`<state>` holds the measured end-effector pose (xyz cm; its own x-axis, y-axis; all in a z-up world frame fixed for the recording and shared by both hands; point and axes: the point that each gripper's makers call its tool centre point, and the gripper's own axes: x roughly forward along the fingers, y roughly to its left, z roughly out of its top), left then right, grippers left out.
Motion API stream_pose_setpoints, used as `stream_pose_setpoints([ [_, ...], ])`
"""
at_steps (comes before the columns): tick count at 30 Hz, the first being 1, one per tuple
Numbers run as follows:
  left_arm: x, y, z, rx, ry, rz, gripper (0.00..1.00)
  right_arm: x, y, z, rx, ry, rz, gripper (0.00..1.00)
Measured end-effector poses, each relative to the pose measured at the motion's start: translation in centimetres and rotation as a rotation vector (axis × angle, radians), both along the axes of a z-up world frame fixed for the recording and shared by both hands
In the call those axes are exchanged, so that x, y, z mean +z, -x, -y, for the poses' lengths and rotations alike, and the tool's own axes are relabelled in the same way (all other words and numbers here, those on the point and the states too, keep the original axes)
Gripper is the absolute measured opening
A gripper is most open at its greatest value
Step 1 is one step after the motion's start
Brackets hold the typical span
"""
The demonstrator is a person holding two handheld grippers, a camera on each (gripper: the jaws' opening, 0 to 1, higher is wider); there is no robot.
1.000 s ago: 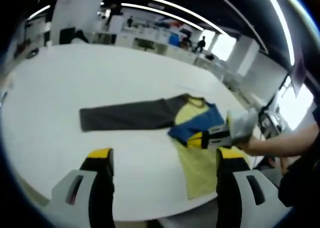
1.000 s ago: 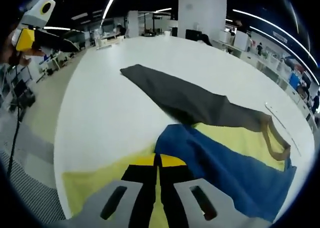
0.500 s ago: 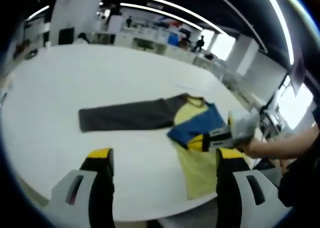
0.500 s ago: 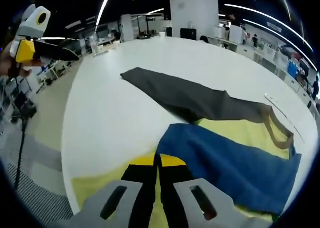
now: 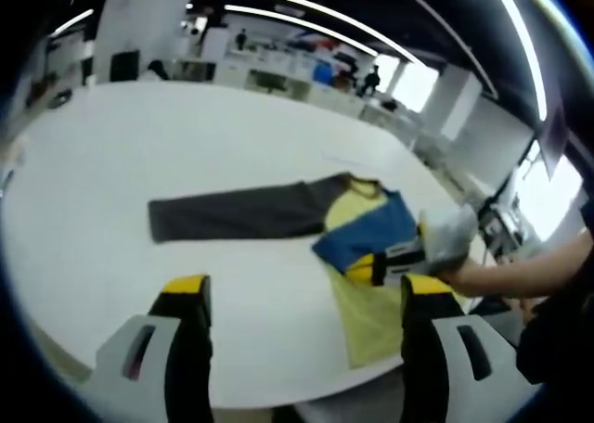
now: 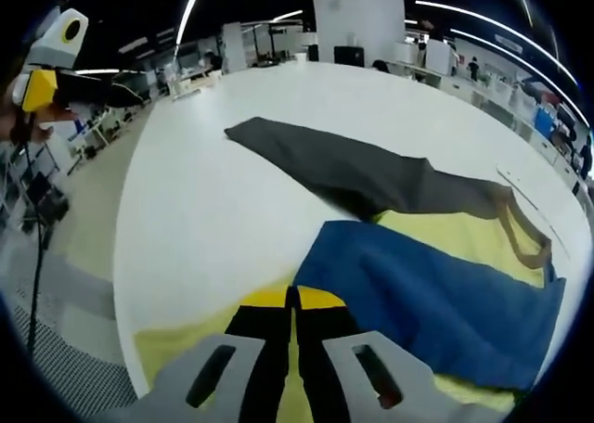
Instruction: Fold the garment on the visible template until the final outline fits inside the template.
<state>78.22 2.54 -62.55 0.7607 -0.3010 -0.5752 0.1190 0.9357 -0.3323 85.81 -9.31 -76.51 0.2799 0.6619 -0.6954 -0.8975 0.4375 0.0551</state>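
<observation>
Garment [image 5: 306, 221] on white table [image 5: 111, 154]: grey sleeve flat, blue sleeve folded over yellow body. Right gripper [image 6: 293, 304] pinching blue fabric; left gripper [image 5: 295, 298] spread, aloft.

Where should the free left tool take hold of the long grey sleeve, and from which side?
Grip the grey sleeve at its far cuff end, the tip farthest from the shirt body, probably coming in along the sleeve's length. It lies flat and straight on the white table, so the cuff edge is free, and the left tool hangs open. The right tool is shut on the shirt.
</observation>
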Motion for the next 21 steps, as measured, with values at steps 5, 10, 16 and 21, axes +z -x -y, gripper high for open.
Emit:
stream_pose_setpoints([
  [5, 0.04, -0.07, -0.01, -0.001, -0.001, 0.001, 0.8, -0.3, 0.11, 0.17, 0.005, 0.013, -0.003, 0.01],
  [10, 0.05, -0.19, 0.14, -0.005, -0.001, 0.002, 0.8, -0.51, 0.18, 0.16, 0.014, 0.02, -0.004, 0.01],
  [16, 0.12, -0.29, 0.1, -0.005, -0.003, 0.003, 0.8, -0.8, 0.38, 0.15, 0.024, 0.033, -0.007, 0.01],
  [21, 0.17, -0.25, 0.03, -0.004, -0.004, 0.002, 0.8, -0.98, 0.63, 0.22, 0.024, 0.039, -0.021, 0.04],
])
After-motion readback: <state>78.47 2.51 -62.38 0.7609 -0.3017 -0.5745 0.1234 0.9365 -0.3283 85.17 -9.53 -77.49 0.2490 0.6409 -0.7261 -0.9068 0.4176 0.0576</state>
